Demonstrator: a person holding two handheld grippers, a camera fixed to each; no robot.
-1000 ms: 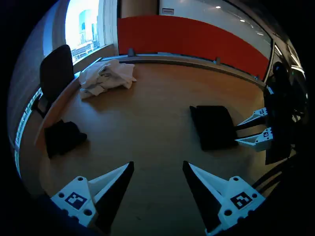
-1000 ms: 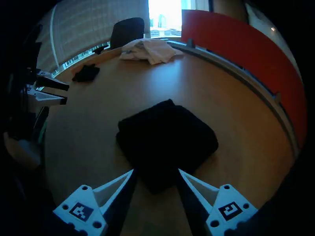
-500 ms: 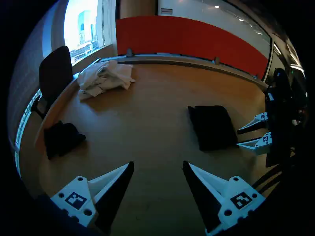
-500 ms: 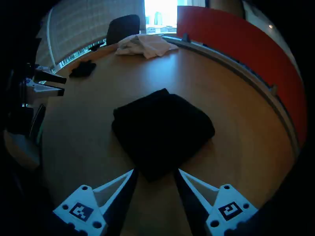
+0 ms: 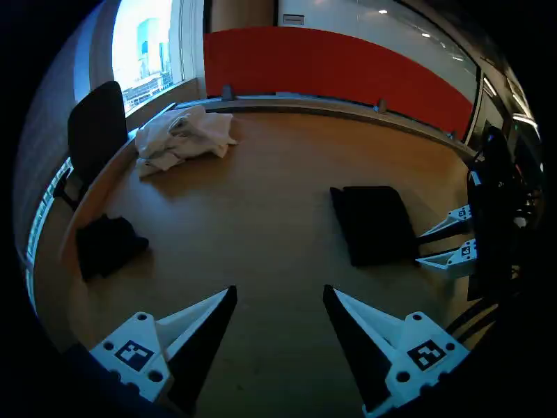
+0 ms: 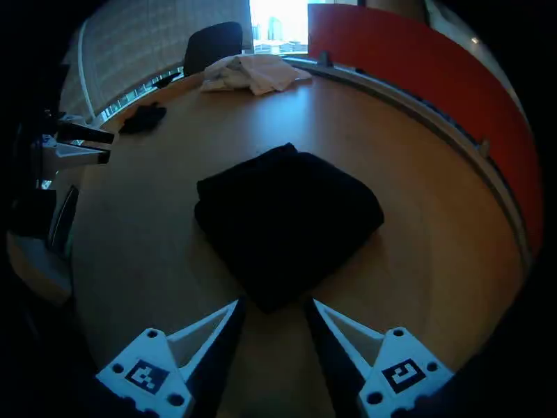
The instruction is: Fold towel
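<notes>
Right gripper [image 6: 273, 303]: jaws released, fingers apart, gripping nothing. The near corner of the folded black towel [image 6: 289, 219] sat right at the gap, just poking in between the two fingertips. Couldn't tell whether either finger touched it.

In the right gripper view the towel lay flat on the wooden table [image 6: 418, 209], turned diamond-wise to the gripper: one corner aimed back at the fingers, the opposite corner aimed away toward the white cloth pile [image 6: 247, 72]. The footprint was close to square. The longer sides looked to run from the near corner up to the right, toward the red partition [image 6: 432, 76], but fisheye makes that soft. Layered fold edges showed on its left corner.

Left gripper [image 5: 278, 289]: also released, fingers wide apart over bare table [image 5: 264, 181], nothing between them. The towel [image 5: 374, 223] was well ahead and to its right, long axis running roughly away from the camera. The right gripper [image 5: 420, 251] sat against the towel's right-hand near corner.

In the right gripper view the left gripper [image 6: 110, 148] was far off at the table's left edge, well apart from the towel.

Further out, a small dark cloth [image 5: 106, 244] lay near the left edge, the white cloth pile [image 5: 182, 136] at the far corner and a chair [image 5: 96, 132] behind it.
</notes>
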